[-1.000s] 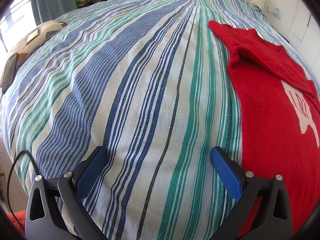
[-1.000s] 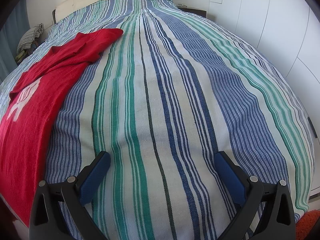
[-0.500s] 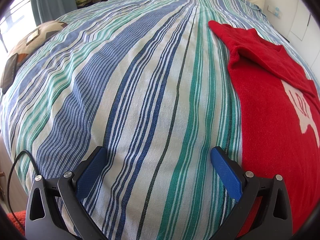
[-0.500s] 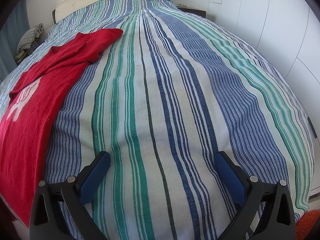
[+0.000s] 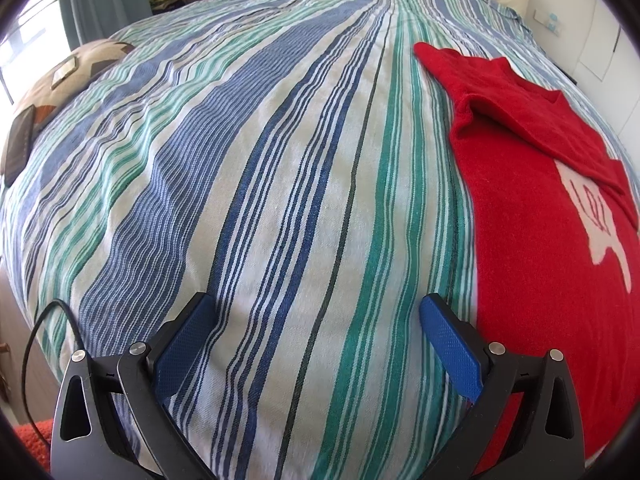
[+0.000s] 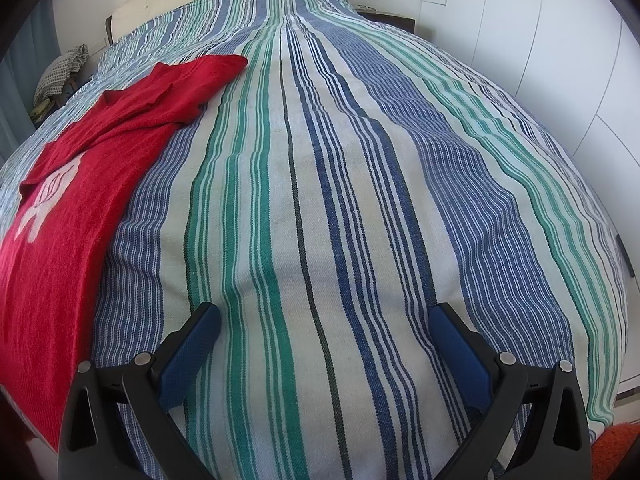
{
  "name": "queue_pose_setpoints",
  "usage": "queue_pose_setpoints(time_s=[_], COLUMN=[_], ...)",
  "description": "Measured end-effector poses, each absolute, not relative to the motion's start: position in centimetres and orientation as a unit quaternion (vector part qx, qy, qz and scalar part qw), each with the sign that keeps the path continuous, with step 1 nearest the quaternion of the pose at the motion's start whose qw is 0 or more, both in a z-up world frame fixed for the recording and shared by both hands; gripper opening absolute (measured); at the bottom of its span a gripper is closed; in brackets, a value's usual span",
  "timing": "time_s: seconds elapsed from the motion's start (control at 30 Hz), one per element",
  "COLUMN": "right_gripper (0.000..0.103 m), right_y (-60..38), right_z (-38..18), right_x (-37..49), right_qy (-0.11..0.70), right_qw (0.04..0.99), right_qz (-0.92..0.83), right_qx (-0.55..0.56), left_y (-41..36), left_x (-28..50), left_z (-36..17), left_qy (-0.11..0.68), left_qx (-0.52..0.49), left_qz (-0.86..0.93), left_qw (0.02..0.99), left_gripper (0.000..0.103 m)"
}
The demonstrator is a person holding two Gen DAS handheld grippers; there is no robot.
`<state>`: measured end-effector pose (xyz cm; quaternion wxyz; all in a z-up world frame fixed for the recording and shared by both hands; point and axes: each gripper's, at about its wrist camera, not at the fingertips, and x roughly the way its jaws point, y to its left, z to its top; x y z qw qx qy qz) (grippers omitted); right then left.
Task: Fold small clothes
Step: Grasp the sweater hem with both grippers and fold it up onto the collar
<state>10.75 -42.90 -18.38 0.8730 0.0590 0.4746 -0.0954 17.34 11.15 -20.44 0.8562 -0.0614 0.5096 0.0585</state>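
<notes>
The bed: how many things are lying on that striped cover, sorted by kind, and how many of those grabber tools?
Red garments: 1, a red top with a white design, one sleeve folded across it.
Patterned cushions: 1, a brown and cream cushion at the bed's left edge.
Grabber tools: 2, the left gripper and the right gripper, both open over the striped cover.
Total: 4.

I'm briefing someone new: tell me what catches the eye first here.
The red sweater with a white motif lies flat on the striped bedspread, between the two views. The left gripper and right gripper are both open over bare stripes, holding nothing.
</notes>
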Motion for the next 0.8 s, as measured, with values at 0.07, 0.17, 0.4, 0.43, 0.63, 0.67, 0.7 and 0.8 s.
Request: queue_pose_setpoints(time_s=[0.07, 0.17, 0.4, 0.43, 0.63, 0.67, 0.7, 0.8], right_gripper=[0.095, 0.093, 0.081, 0.08, 0.034, 0.006, 0.005, 0.005], right_y=[-43.5, -43.0, -36.7, -36.4, -36.2, -36.5, -36.7, -37.4], right_z=[-16.5, -12.7, -14.1, -14.9, -18.9, -19.2, -19.1, -17.0], right_x=[10.5, 8.3, 5.7, 5.7, 6.0, 6.2, 6.4, 5.9], right_qy=[0.479, 0.451, 0.533, 0.546, 0.578, 0.58, 0.578, 0.546], right_qw=[0.87, 0.88, 0.807, 0.797, 0.752, 0.752, 0.752, 0.774], right_qz=[-0.083, -0.017, 0.157, 0.158, 0.183, 0.174, 0.168, 0.176], right_qx=[0.085, 0.151, 0.201, 0.202, 0.259, 0.261, 0.267, 0.268], left_y=[11.8, 11.0, 5.9, 5.4, 2.8, 3.1, 3.6, 5.1], left_x=[15.9, 13.0, 9.6, 9.2, 7.9, 8.0, 8.0, 7.6], left_z=[-18.2, -16.0, -19.3, -19.8, -20.9, -20.8, -20.6, -18.9], left_qy=[0.506, 0.509, 0.601, 0.608, 0.63, 0.63, 0.63, 0.61], left_qx=[-0.1, -0.106, -0.102, -0.1, -0.058, -0.069, -0.084, -0.116], left_qz=[0.014, -0.045, -0.128, -0.13, -0.145, -0.144, -0.143, -0.145], left_qw=[0.857, 0.853, 0.783, 0.777, 0.761, 0.76, 0.759, 0.77], left_gripper=[0.099, 0.099, 0.072, 0.071, 0.006, 0.006, 0.005, 0.004])
